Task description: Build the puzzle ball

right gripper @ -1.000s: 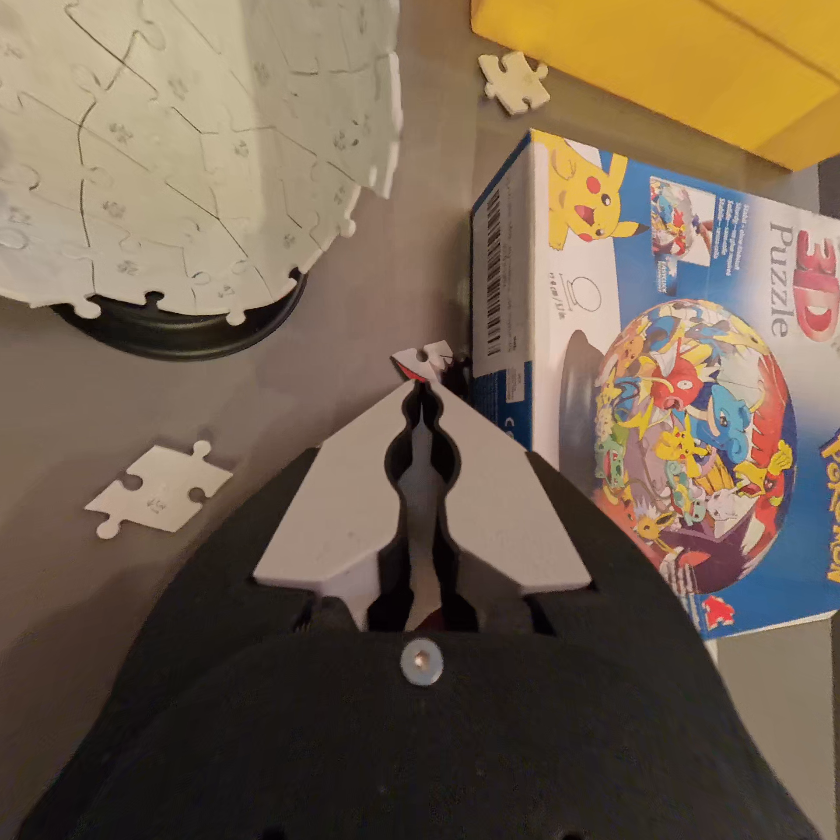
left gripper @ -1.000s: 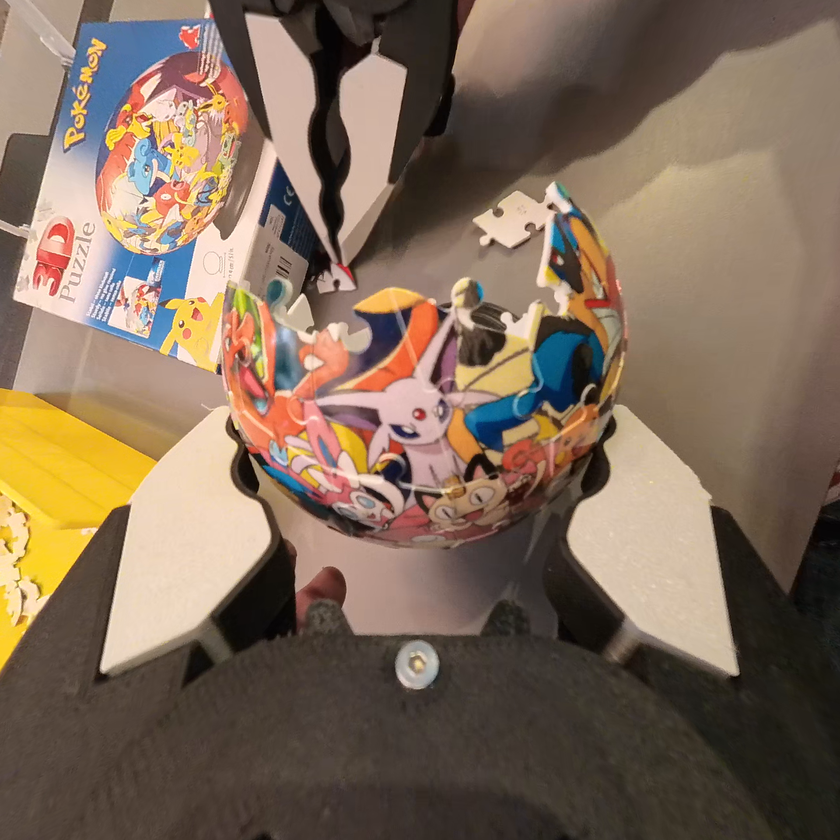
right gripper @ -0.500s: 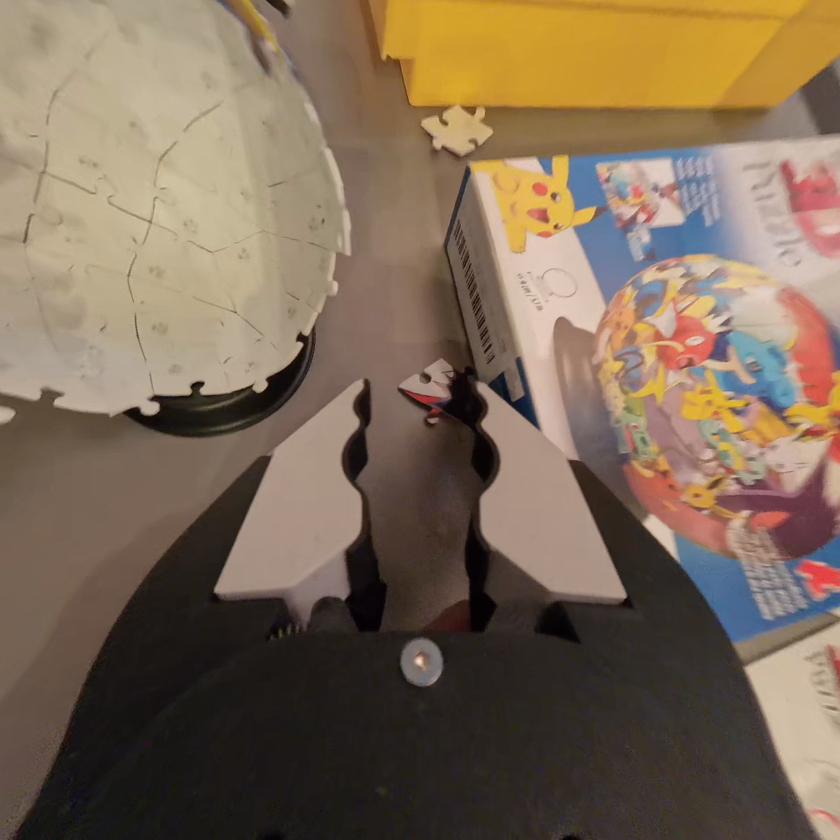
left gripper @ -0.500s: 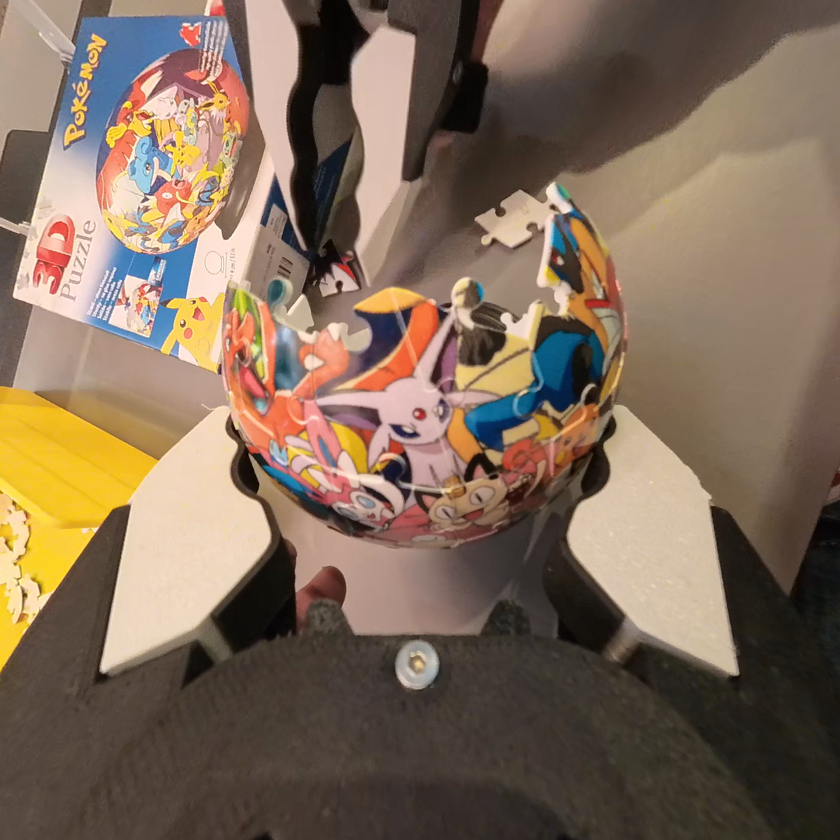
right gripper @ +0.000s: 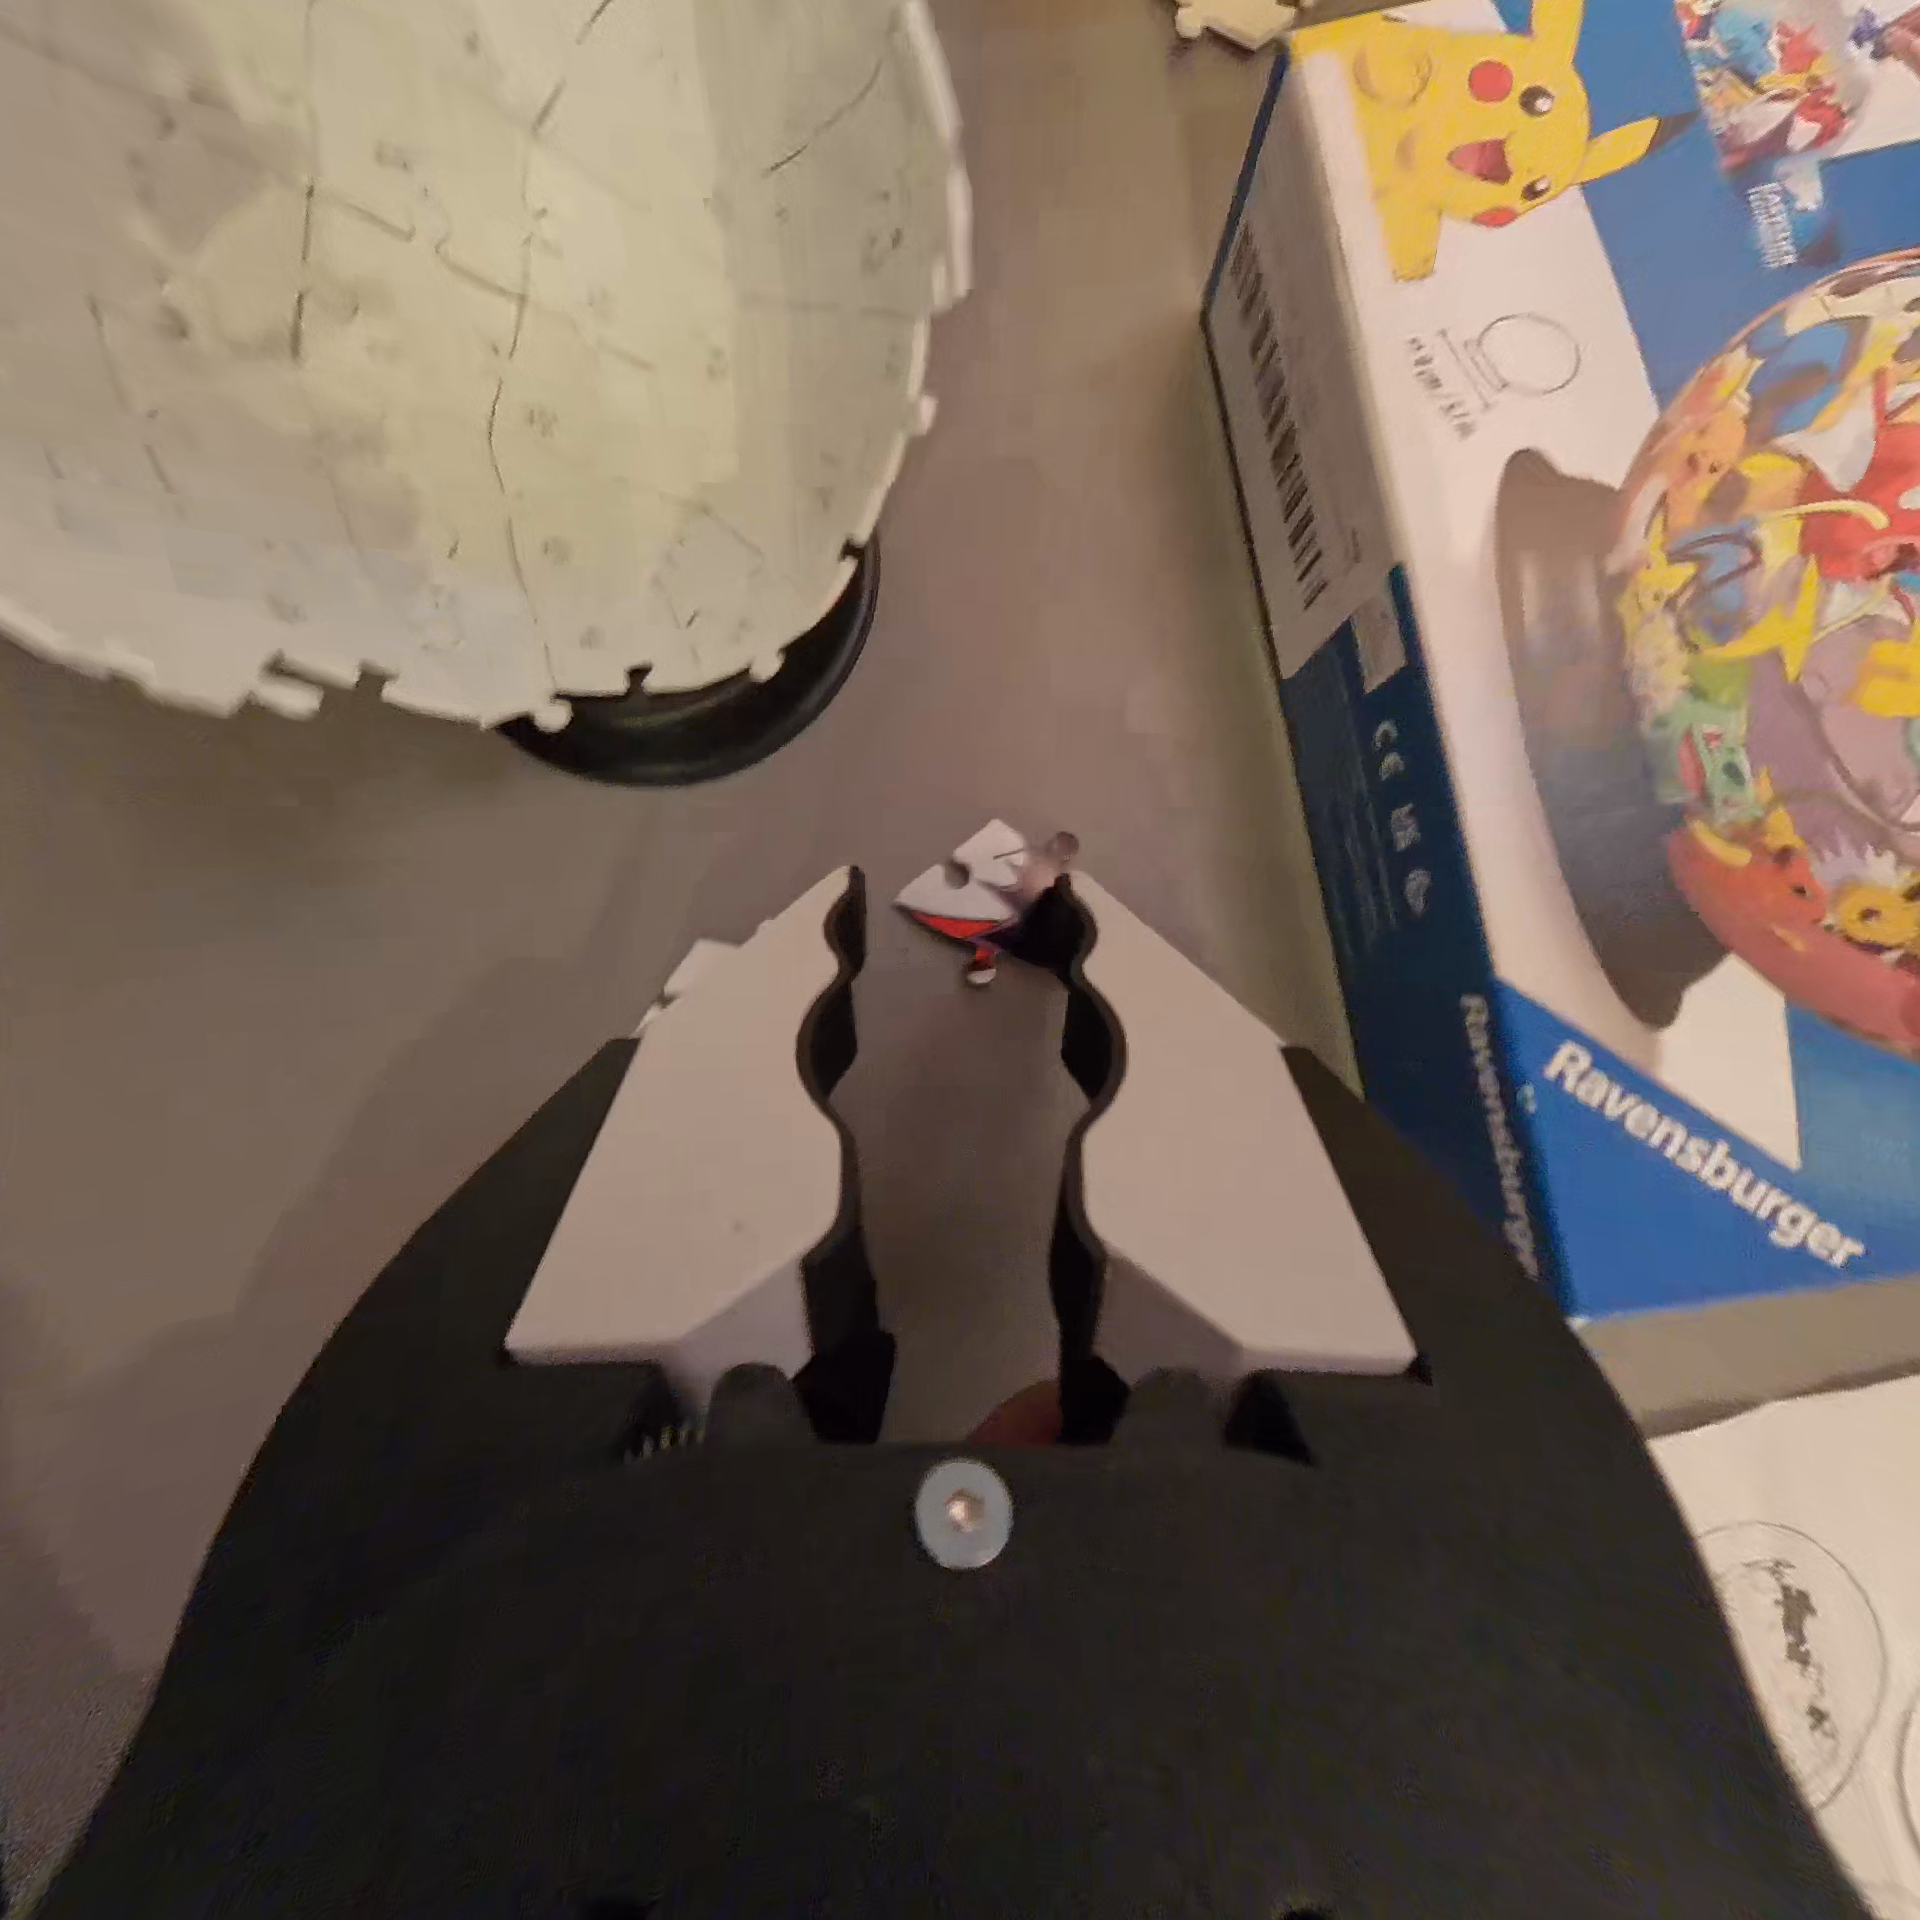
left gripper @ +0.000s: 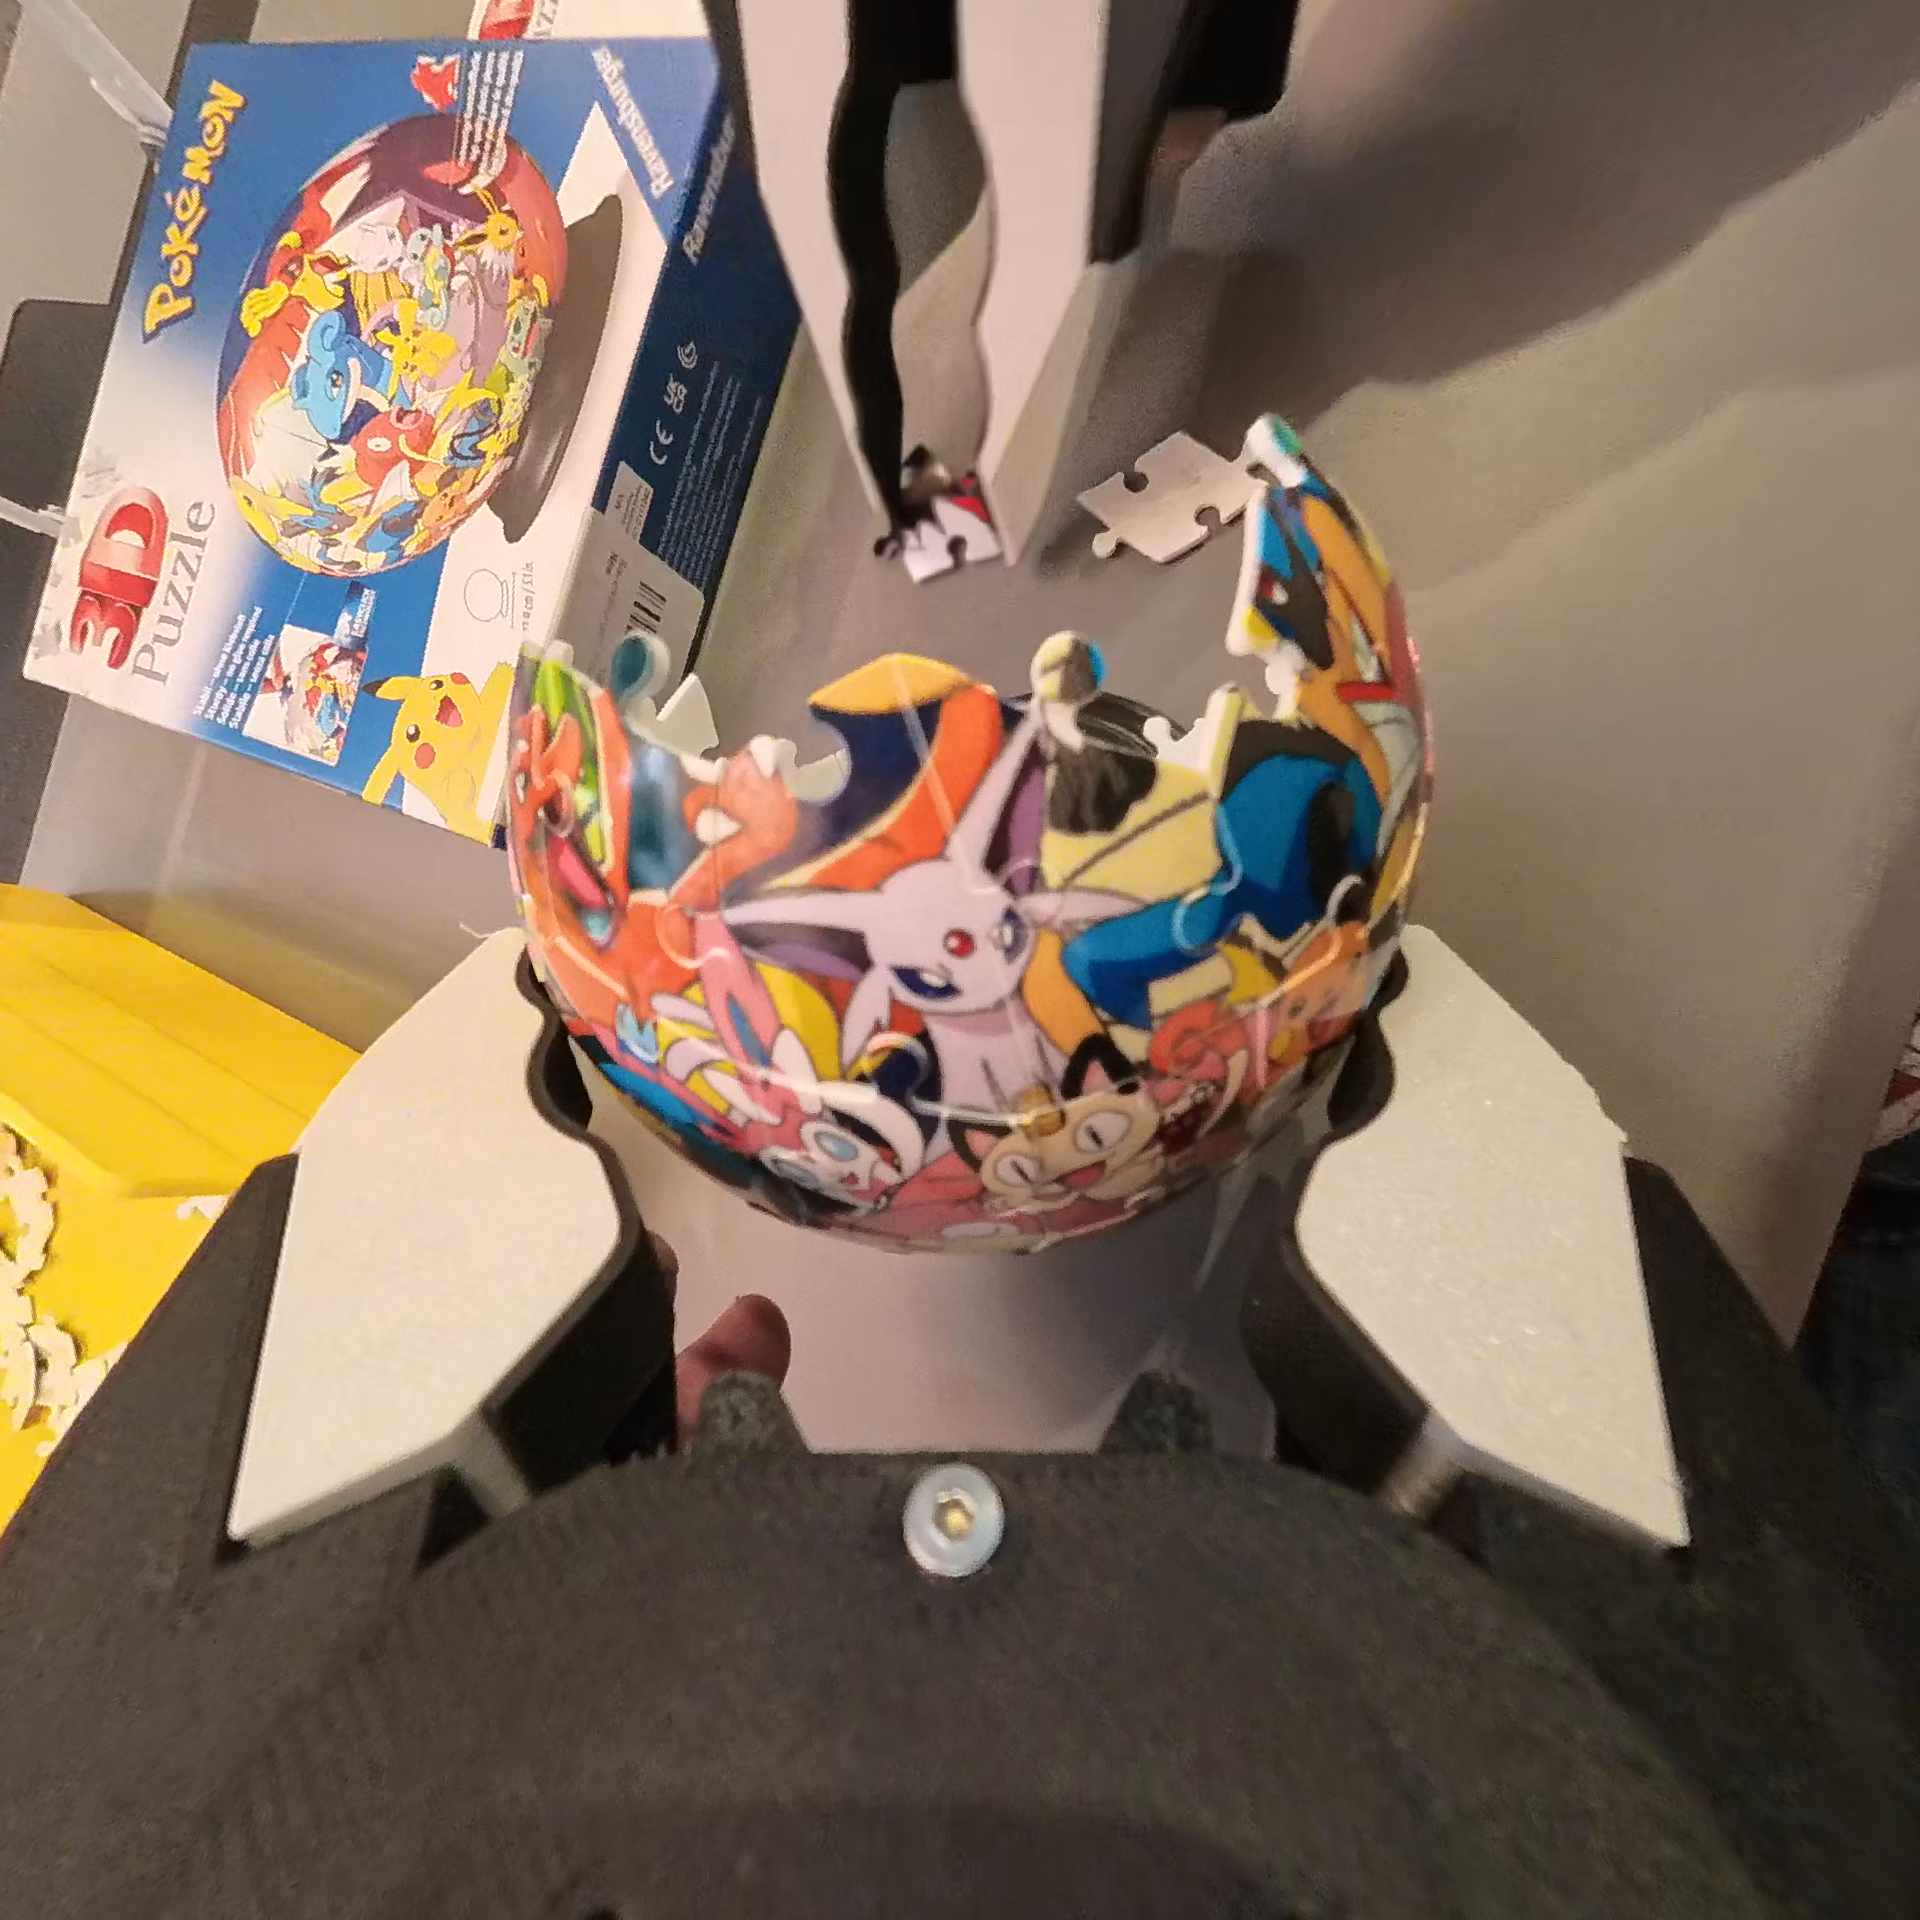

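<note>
The left gripper [left gripper: 961,997] cradles the half-built puzzle ball [left gripper: 966,914] between its wide-spread fingers [left gripper: 447,1174] above the grey desk [left gripper: 1610,644].

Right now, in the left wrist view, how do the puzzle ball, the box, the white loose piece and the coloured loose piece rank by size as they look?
1. Ball, nearest the camera, so unsure against box
2. Box
3. White piece
4. Coloured piece, partly hidden

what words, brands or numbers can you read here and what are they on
I don't copy writing out; this is where it stands.
On the puzzle box, blue front: large title and brand lettering, legible.
On its white side: a barcode and small print, too small.
On its blue side: brand lettering and small symbols, legible.
Inside the puzzle ball: tiny marks, blurred.
On the paper sheet: printed drawings, blurred.
</note>
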{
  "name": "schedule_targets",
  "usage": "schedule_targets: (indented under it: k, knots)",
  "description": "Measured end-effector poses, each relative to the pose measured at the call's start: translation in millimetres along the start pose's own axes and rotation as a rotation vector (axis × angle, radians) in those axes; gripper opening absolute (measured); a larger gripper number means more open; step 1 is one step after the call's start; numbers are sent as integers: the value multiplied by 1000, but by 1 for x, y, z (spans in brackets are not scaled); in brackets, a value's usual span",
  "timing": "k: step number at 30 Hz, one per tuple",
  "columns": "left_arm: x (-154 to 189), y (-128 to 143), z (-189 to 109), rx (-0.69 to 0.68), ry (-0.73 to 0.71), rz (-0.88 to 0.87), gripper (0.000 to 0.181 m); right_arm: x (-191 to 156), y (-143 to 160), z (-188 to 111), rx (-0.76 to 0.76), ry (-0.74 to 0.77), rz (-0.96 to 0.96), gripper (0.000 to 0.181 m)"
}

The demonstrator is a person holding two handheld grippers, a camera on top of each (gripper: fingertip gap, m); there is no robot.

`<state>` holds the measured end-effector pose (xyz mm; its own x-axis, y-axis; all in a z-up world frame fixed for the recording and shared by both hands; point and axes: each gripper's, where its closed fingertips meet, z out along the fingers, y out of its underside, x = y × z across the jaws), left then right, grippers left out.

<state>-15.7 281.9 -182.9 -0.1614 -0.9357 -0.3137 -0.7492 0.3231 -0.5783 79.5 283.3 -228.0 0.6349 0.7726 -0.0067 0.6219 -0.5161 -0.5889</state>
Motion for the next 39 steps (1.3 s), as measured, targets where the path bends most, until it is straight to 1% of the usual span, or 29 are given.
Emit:
schedule_targets:
  k: [3, 6, 9, 11, 14, 15, 17, 20, 25, 27, 30, 32, 34, 37, 39]
  knots:
    - [0, 0, 0, 1, 1, 2, 139, -2, 5, -6, 48, 18, -92, 37]
    - [0, 0, 0, -6, -1, 5, 139, 7, 7, -2, 15, 43, -122, 43]
    - [0, 0, 0, -12, -5, 6, 139, 5, 8, 0, 28, -4, -105, 34]
    - [0, 0, 0, -13, -5, 5, 139, 5, 8, 0, 61, -18, -95, 32]
    - [0, -1, 1, -8, -3, 3, 139, 5, 10, -2, 66, -29, -87, 28]
    - [0, -1, 1, -7, -2, 3, 139, 3, 9, -2, 74, -55, -53, 22]
    - [0, -1, 1, -7, -3, 3, 139, 2, 10, -4, 90, -87, 14, 22]
    - [0, -1, 1, -6, -2, 1, 139, -1, 12, -7, 86, -106, 44, 21]
    - [0, -1, 1, -5, -2, 2, 139, -2, 4, -20, 168, -203, 202, 21]
    - [0, -1, 2, -4, -2, 1, 139, -3, 1, -27, 205, -281, 309, 20]
    - [0, -1, 2, -5, -2, 4, 139, -5, 6, -36, 188, -357, 411, 21]
    - [0, -2, 2, -6, -2, 5, 139, -14, 9, -42, 159, -445, 454, 21]
    - [0, -2, 2, -7, -3, 6, 139, -17, 11, -44, 135, -444, 441, 21]
    - [0, -2, 1, -8, -6, 5, 139, -13, 21, -35, 59, -322, 305, 21]
    - [0, -2, 1, -11, -7, 7, 139, -13, 24, -30, 22, -272, 246, 23]
